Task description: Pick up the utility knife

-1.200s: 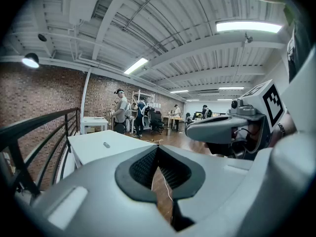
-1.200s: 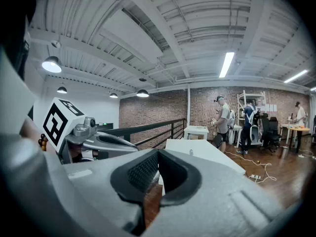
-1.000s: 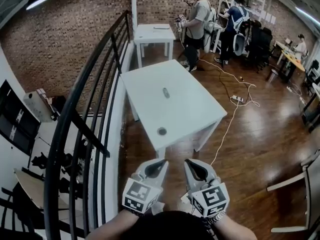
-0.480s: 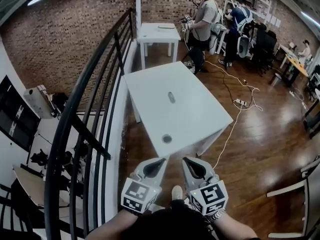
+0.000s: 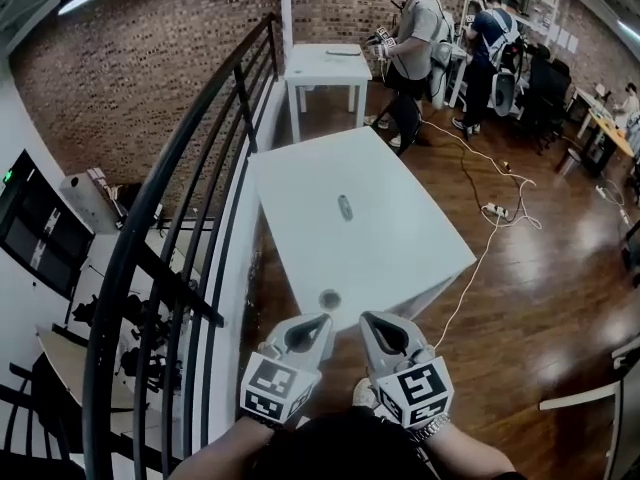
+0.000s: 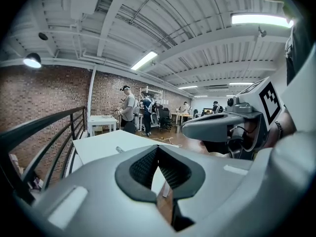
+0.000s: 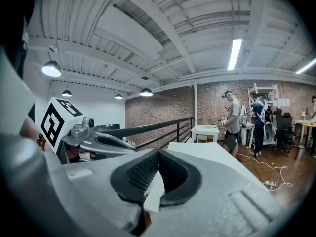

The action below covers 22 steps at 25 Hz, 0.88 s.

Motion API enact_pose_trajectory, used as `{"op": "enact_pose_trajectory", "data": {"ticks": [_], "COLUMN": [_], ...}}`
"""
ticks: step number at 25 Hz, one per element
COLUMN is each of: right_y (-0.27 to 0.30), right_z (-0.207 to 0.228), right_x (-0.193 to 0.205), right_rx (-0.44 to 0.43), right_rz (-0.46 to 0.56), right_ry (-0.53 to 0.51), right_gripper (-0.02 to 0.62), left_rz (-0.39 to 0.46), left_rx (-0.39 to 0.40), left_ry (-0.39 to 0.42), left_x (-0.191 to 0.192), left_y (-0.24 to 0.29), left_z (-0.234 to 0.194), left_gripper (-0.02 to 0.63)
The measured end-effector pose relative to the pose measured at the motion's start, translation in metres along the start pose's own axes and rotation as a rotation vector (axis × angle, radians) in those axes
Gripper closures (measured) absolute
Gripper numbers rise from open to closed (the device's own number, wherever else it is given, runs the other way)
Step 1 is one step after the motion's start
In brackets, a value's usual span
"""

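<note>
Well ahead of both hand-held grippers, the utility knife (image 5: 345,207) lies near the middle of the white table (image 5: 410,223), apart from everything else; the left hand-held gripper (image 5: 314,325) has its jaws pressed together with nothing between them; the right hand-held gripper (image 5: 374,324), just beside it, is likewise closed and empty; a small round dark object (image 5: 329,298) sits on the table's near edge, just ahead of the two sets of tips and between them; a black railing (image 5: 200,138) runs to the left of the left hand-held gripper; far beyond the knife stand a smaller white table (image 5: 325,66) and two people (image 5: 420,38)
</note>
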State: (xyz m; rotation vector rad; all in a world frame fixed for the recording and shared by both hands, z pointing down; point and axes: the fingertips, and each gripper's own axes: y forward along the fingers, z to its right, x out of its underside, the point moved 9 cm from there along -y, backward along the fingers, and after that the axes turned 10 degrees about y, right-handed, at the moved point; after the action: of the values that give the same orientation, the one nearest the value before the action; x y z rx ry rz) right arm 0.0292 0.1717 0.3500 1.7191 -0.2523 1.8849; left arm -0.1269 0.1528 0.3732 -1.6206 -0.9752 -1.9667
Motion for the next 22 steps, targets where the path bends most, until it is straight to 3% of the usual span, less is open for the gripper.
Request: {"op": "enact_pose_trajectory", "data": {"ticks": [14, 22], "right_y": [0.048, 0.08], "right_z": [0.127, 0.144], "right_x": [-0.029, -0.029], "right_rx": [-0.091, -0.111], "right_rz": [-0.041, -0.07], "right_ry": [0.045, 0.048], "right_gripper": [0.603, 0.603], "left_rz": [-0.089, -0.109], "left_rx": [-0.105, -0.137], "left_ry": [0.002, -0.023], "left_x": [-0.035, -0.031], "left_y": [0.116, 0.134], "left_z": [-0.025, -0.045], "left_gripper": [0.589, 0.589]}}
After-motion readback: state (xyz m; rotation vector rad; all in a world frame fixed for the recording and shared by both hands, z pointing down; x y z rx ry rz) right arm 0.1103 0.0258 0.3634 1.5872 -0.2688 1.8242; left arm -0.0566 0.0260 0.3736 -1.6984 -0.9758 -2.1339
